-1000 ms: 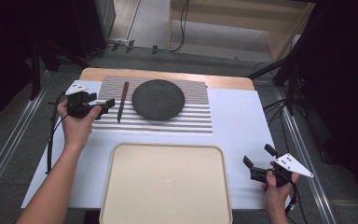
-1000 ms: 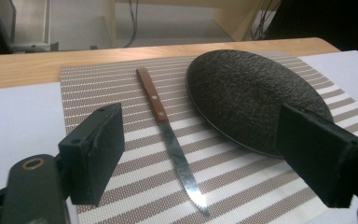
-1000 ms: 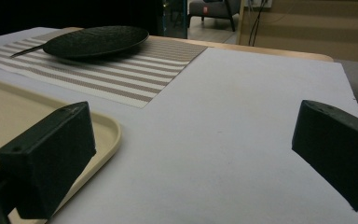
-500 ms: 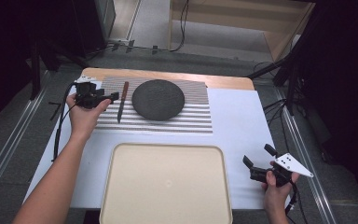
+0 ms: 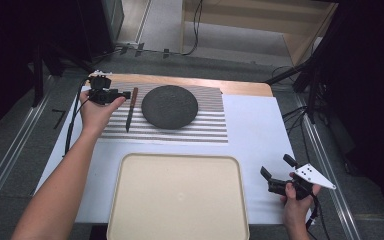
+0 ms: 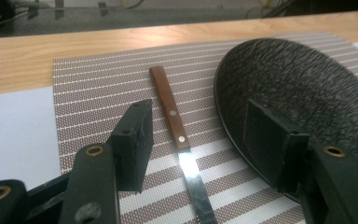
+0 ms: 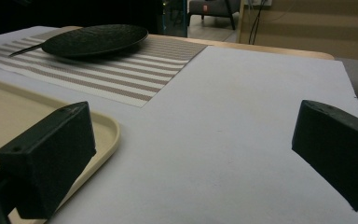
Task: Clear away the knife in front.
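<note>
In the high view the left hand-held gripper [image 5: 125,94] sits at the far left of the desk [image 5: 260,130], beside the knife [image 5: 130,109] lying on the striped mat [image 5: 210,122] just left of the dark plate [image 5: 170,106]. The right hand-held gripper [image 5: 275,172] rests near right, jaws apart and empty, beside the tray [image 5: 180,200]. In the left gripper view its jaws have just been closing and straddle the knife [image 6: 170,109] without touching; the right jaw is so near the plate [image 6: 298,84] that it may catch the rim and shove it.

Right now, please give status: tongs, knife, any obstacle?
Left tongs closing around knife, pads not touching yet. Right tongs open, idle near tray. Knife flat on striped mat; dark plate close beside it.
</note>
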The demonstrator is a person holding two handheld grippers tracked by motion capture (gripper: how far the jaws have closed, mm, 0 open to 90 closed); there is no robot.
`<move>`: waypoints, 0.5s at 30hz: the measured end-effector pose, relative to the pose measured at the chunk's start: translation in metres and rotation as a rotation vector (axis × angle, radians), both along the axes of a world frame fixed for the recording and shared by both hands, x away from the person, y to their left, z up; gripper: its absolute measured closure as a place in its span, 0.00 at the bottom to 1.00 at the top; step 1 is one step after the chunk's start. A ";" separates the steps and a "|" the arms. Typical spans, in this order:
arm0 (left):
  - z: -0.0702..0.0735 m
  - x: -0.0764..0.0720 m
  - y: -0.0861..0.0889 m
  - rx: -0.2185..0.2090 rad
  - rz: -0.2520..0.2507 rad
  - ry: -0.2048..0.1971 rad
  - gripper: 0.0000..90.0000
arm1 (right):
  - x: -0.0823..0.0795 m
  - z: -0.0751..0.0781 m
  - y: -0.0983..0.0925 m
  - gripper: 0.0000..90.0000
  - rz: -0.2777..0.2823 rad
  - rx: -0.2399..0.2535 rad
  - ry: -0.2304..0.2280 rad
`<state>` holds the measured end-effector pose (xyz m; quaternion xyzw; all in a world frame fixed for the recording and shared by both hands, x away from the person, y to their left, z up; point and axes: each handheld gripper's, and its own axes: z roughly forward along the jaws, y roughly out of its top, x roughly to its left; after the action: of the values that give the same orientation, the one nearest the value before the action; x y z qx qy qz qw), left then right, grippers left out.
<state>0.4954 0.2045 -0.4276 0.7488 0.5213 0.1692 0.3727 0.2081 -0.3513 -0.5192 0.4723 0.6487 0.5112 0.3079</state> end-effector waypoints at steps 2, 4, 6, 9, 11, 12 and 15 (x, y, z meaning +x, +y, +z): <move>-0.002 0.005 -0.003 0.022 0.002 0.019 0.51 | 0.000 0.000 0.000 0.00 0.001 -0.001 0.002; -0.004 0.011 -0.006 0.046 0.007 0.049 0.56 | 0.000 0.000 0.000 0.00 0.002 -0.002 0.002; -0.007 0.015 -0.009 0.058 0.002 0.070 0.58 | 0.000 0.000 0.000 0.00 0.003 -0.001 0.002; -0.010 0.022 -0.012 0.075 0.000 0.096 0.62 | 0.001 0.000 0.000 0.00 0.001 -0.001 0.002; -0.011 0.025 -0.014 0.086 -0.003 0.102 0.63 | 0.001 0.000 0.000 0.00 0.001 -0.001 0.002; -0.012 0.027 -0.017 0.088 0.002 0.115 0.63 | 0.001 0.000 -0.001 0.00 0.002 -0.001 0.002; -0.013 0.034 -0.021 0.105 0.013 0.157 0.64 | 0.001 0.000 -0.001 0.00 0.002 0.001 0.006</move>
<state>0.5292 0.1836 -0.4408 0.7750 0.5441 0.1394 0.2896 0.2090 -0.3518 -0.5196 0.4733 0.6498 0.5105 0.3054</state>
